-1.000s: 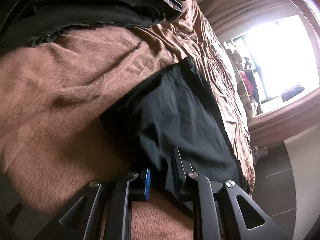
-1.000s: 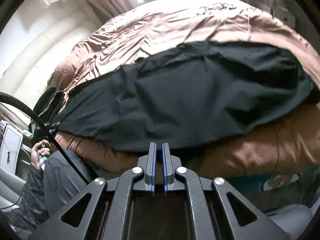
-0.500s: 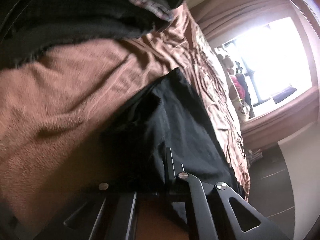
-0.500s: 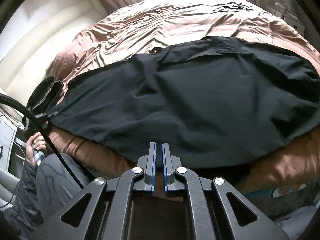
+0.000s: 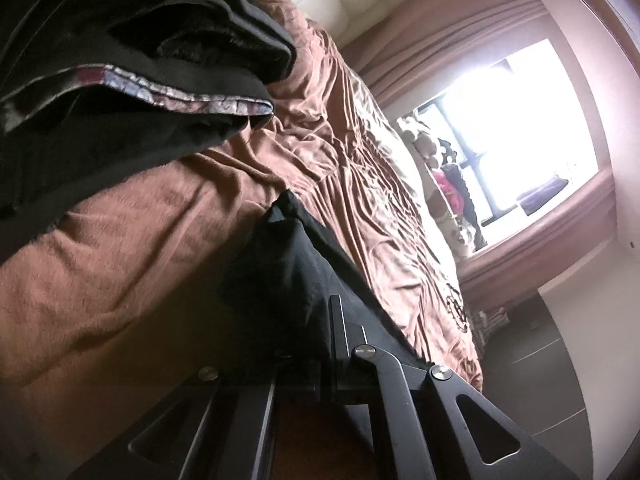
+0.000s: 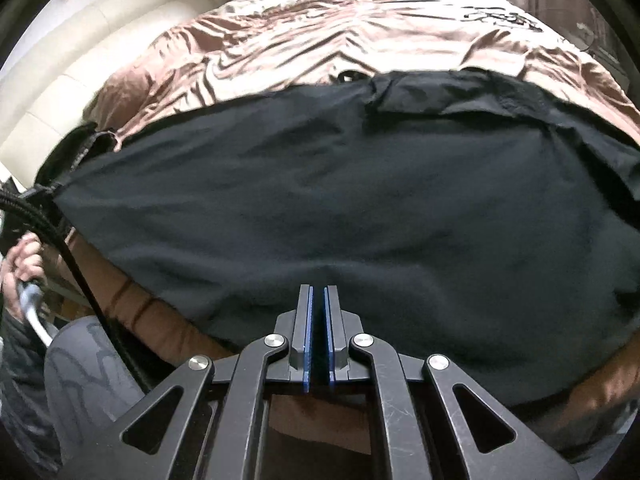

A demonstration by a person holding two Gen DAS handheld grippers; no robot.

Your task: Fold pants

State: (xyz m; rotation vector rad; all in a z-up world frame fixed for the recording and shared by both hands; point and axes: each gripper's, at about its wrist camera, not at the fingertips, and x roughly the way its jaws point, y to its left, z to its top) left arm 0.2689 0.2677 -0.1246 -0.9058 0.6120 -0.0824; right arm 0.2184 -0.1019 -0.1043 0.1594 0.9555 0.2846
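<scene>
Black pants (image 6: 360, 200) lie spread across a brown bed cover (image 6: 320, 32). In the left wrist view a corner of the pants (image 5: 288, 264) is bunched up and raised off the cover. My left gripper (image 5: 322, 320) is shut on that fabric, which drapes over and hides one finger. My right gripper (image 6: 318, 294) hovers at the near edge of the pants, shut, with only a thin slit and nothing between its blue pads.
A pile of dark clothes (image 5: 140, 60) sits on the cover at the upper left of the left wrist view. A cream headboard (image 6: 60, 80), a bright window (image 5: 520, 120) with plush toys (image 5: 436, 160), a person's hand (image 6: 22, 256) and a black cable (image 6: 80, 272) are around.
My left jaws closed on the pants' edge and lifted it off the cover. My right gripper slid along the bed and came lower, so the pants fill more of its view.
</scene>
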